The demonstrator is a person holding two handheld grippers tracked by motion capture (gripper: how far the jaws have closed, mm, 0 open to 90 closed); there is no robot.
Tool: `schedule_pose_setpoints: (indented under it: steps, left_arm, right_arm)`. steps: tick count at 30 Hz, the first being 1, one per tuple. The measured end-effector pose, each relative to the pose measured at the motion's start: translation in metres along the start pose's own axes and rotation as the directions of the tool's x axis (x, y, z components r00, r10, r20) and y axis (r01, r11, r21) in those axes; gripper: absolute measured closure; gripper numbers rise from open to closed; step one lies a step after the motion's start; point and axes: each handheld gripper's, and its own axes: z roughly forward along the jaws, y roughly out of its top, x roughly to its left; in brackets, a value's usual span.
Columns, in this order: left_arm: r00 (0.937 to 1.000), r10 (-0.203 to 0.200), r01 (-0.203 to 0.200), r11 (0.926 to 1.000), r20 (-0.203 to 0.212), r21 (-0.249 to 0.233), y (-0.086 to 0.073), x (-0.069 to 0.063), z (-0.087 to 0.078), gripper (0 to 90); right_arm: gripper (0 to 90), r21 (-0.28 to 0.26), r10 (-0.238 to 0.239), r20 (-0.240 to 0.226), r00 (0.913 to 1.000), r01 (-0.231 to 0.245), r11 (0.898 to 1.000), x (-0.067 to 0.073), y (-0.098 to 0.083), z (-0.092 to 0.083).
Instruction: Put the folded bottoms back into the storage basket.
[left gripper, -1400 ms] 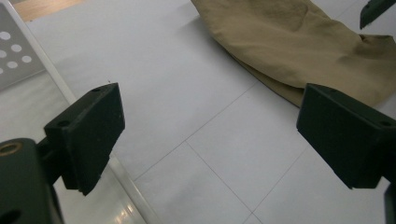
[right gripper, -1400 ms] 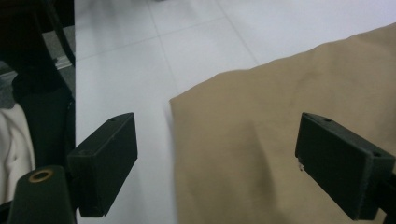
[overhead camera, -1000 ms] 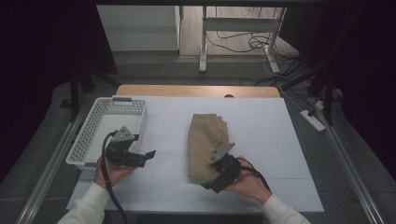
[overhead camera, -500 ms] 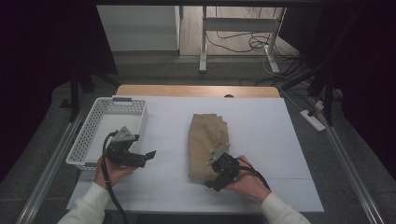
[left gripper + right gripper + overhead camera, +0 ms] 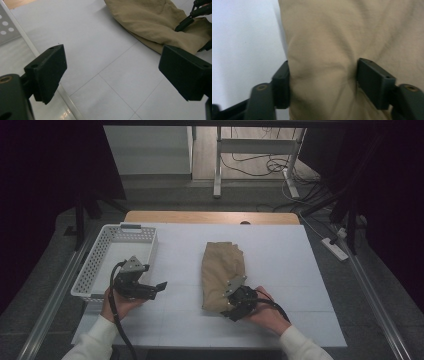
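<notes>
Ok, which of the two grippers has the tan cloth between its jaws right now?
The right gripper, at the near end of the tan cloth: its jaws straddle a bunched fold. The left gripper hangs open over bare table beside the white basket.

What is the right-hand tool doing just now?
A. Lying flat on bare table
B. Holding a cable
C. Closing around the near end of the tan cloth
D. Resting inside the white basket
C: the right tool has a bunched fold of the tan cloth between its two black jaws.
</notes>
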Motion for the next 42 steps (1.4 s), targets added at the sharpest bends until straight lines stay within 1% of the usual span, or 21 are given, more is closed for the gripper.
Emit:
schedule_pose_setpoints:
  steps: [2,4,6,9,11,12,13,16,18,23,27,28,31,34,37,40,42]
  left_arm:
    - [1.0,0.0,0.0,1.0,0.001,0.001,0.0,0.0,0.0,9.0]
    - [1.0,0.002,-0.002,1.0,-0.001,0.001,0.0,0.0,0.0,9.0]
    - [1.0,0.001,-0.001,1.0,-0.001,-0.001,0.0,0.0,0.0,8.9]
    - [1.0,0.0,0.0,1.0,-0.002,-0.003,0.0,0.0,-0.001,9.0]
    - [1.0,-0.001,0.001,1.0,-0.003,-0.002,0.0,0.0,0.0,9.0]
    - [1.0,0.0,0.0,1.0,-0.002,0.0,0.0,0.0,0.0,9.0]
    - [1.0,0.002,-0.002,1.0,-0.003,0.001,0.0,0.0,0.0,9.0]
    - [1.0,0.004,-0.004,1.0,-0.003,0.001,0.0,-0.001,0.0,9.0]
    - [1.0,0.003,-0.003,1.0,-0.003,0.002,0.0,0.0,0.0,9.0]
    - [1.0,0.002,-0.002,1.0,-0.004,0.001,0.001,0.0,0.0,9.1]
    - [0.9999,0.011,-0.011,0.9999,-0.004,0.003,0.002,-0.002,0.0,9.1]
    - [0.9999,0.01,-0.01,1.0,-0.003,0.001,0.002,-0.002,0.0,9.1]
    - [0.9999,0.011,-0.011,0.9999,0.003,0.003,0.003,-0.003,0.001,9.1]
    - [0.9999,0.013,-0.013,0.9999,0.003,0.007,0.004,-0.005,0.003,9.1]
    - [0.9999,0.016,-0.016,0.9998,0.003,0.009,0.005,-0.006,0.003,9.1]
    - [0.9998,0.018,-0.018,0.9998,0.005,0.008,0.006,-0.007,0.004,9.1]
    - [0.9998,0.018,-0.018,0.9998,0.009,0.008,0.006,-0.008,0.006,9.1]
  right_arm:
    - [44.1,-0.006,0.009,0.008,0.9999,-0.009,1.0,-0.002,0.0,-0.002]
    - [50.3,-0.01,0.02,0.006,0.9998,-0.02,1.0,-0.004,-0.001,-0.003]
    - [55.5,-0.012,0.005,0.009,0.9999,-0.005,1.0,-0.004,-0.001,-0.004]
    - [59.0,-0.013,-0.005,0.013,0.9999,0.006,1.0,-0.004,0.0,-0.005]
    - [63.3,-0.015,-0.002,0.009,1.0,0.002,1.0,-0.004,0.0,-0.005]
    - [66.9,-0.02,0.003,0.006,1.0,-0.002,1.0,-0.004,-0.001,-0.006]
    - [70.8,-0.026,0.009,-0.003,1.0,-0.009,1.0,-0.005,-0.001,-0.007]
    - [76.0,-0.038,0.027,-0.033,0.9991,-0.028,0.999,-0.008,-0.002,-0.009]
    - [77.5,-0.05,0.031,-0.04,0.9987,-0.033,0.998,-0.009,-0.002,-0.009]
    - [78.1,-0.069,0.01,-0.037,0.9993,-0.013,0.998,-0.008,-0.001,-0.014]
    - [78.3,-0.088,0.014,-0.06,0.9981,-0.019,0.996,-0.008,-0.001,-0.021]
    - [78.3,-0.092,0.013,-0.071,0.9974,-0.019,0.996,-0.008,-0.001,-0.024]
    - [78.3,-0.116,0.005,-0.082,0.9966,-0.014,0.993,-0.003,-0.001,-0.031]
    - [78.3,-0.115,-0.009,-0.095,0.9954,-0.002,0.993,0.003,-0.001,-0.034]
    - [78.3,-0.115,-0.02,-0.107,0.994,0.007,0.993,0.008,-0.002,-0.034]
    - [78.3,-0.109,-0.019,-0.114,0.9933,0.006,0.994,0.008,-0.002,-0.032]
    - [78.2,-0.109,-0.011,-0.124,0.9923,-0.002,0.994,0.006,-0.003,-0.03]
